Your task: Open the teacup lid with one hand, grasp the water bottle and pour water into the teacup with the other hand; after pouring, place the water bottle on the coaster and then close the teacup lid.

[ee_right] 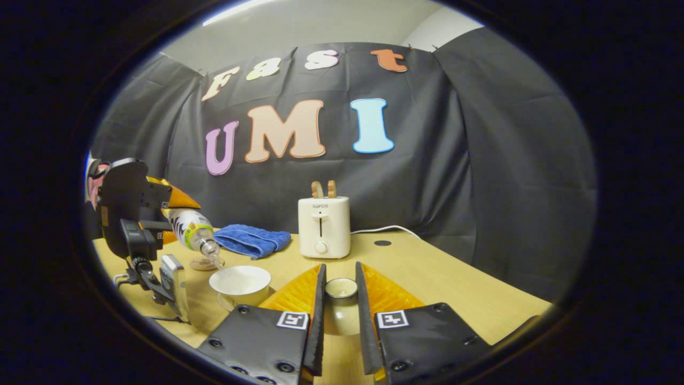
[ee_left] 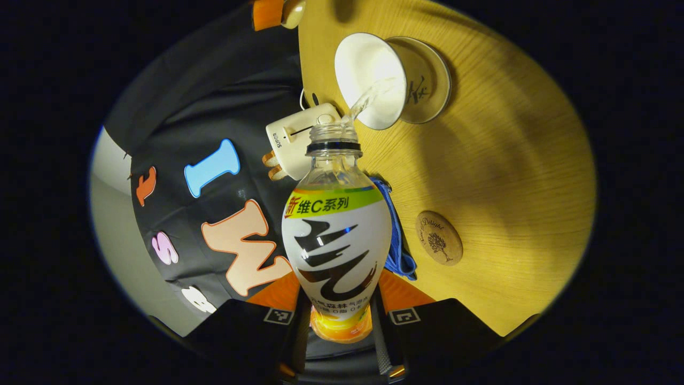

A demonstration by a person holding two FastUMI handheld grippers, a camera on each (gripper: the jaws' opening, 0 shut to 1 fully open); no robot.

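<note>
Lid (ee_right: 341,289) off, pinched in your right gripper (ee_right: 340,321) | left gripper (ee_left: 342,321) clamps bottle (ee_left: 336,235), tipped, water streaming into cup (ee_left: 368,80) at 12 o'clock | coaster (ee_left: 438,237) bare at 3 o'clock | left: finish pour, park bottle, re-lid.

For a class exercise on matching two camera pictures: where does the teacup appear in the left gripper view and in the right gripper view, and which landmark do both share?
Left gripper view: the teacup sits near the top, right of centre, on its saucer, beyond the water bottle's mouth.
Right gripper view: the teacup stands low and left of centre, under the tilted bottle.
Shared landmark: the white toaster at the table's back edge.
</note>
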